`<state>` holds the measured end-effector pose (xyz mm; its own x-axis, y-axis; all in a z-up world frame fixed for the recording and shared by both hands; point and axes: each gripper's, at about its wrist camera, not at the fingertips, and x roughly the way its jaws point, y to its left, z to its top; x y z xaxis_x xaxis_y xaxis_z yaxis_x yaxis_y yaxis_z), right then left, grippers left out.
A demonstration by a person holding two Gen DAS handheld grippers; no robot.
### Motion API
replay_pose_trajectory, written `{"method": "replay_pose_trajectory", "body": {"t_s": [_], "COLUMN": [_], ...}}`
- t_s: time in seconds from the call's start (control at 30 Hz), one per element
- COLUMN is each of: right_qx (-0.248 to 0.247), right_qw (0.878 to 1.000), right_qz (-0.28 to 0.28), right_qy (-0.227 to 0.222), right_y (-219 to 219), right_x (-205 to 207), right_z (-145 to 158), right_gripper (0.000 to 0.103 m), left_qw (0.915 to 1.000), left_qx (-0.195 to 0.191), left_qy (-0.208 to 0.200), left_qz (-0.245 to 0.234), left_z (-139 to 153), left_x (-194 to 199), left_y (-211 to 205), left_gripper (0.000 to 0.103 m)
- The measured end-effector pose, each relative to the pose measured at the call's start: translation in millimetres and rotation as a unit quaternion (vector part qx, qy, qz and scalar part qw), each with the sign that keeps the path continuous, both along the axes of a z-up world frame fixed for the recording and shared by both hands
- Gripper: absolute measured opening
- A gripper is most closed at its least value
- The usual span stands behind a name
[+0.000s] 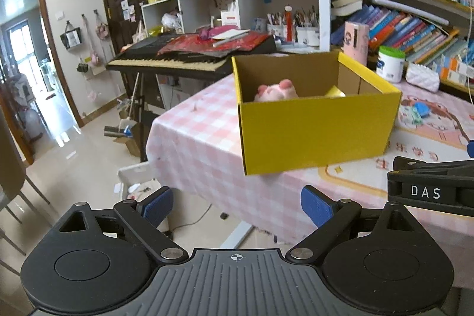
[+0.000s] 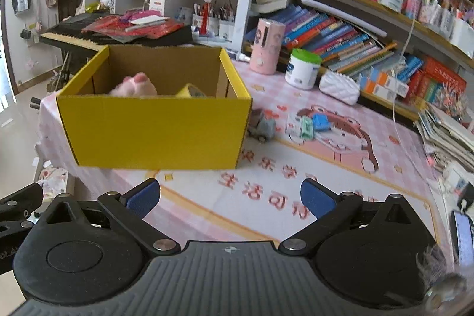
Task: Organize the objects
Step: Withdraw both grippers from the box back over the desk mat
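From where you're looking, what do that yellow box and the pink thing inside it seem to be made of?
The yellow box looks like corrugated cardboard: matte yellow outside, plain brown inside, with folded flap edges. The pink thing seems a soft plush toy, with a fuzzy, rounded surface, though it is mostly hidden.

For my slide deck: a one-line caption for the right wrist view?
Open right gripper empty above the pink tablecloth, facing a yellow box holding a pink plush.

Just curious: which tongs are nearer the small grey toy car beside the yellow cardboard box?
Right. The right tongs face the grey toy car; the left tongs sit further left, the yellow cardboard box hiding it.
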<state>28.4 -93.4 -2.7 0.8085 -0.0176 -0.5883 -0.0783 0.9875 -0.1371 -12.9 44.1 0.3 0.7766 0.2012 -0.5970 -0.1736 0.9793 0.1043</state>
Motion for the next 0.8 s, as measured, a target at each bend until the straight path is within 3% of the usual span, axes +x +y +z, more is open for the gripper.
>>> {"method": "replay_pose_trajectory", "body": {"t_s": [0.8], "right_qx": [0.008], "right_qw": [0.996], "right_qz": [-0.087], "right_qy": [0.03], "right_y": [-36], "right_x": [-49], "right_z": [-19], "right_gripper": [0.103], "left_qw": [0.9966], "left_qx": [-0.002], "left_qy": [0.025], "left_qz": [-0.079], "left_z": [-14], "left_x": [-25], "left_y": [-26], "left_gripper": [0.095]}}
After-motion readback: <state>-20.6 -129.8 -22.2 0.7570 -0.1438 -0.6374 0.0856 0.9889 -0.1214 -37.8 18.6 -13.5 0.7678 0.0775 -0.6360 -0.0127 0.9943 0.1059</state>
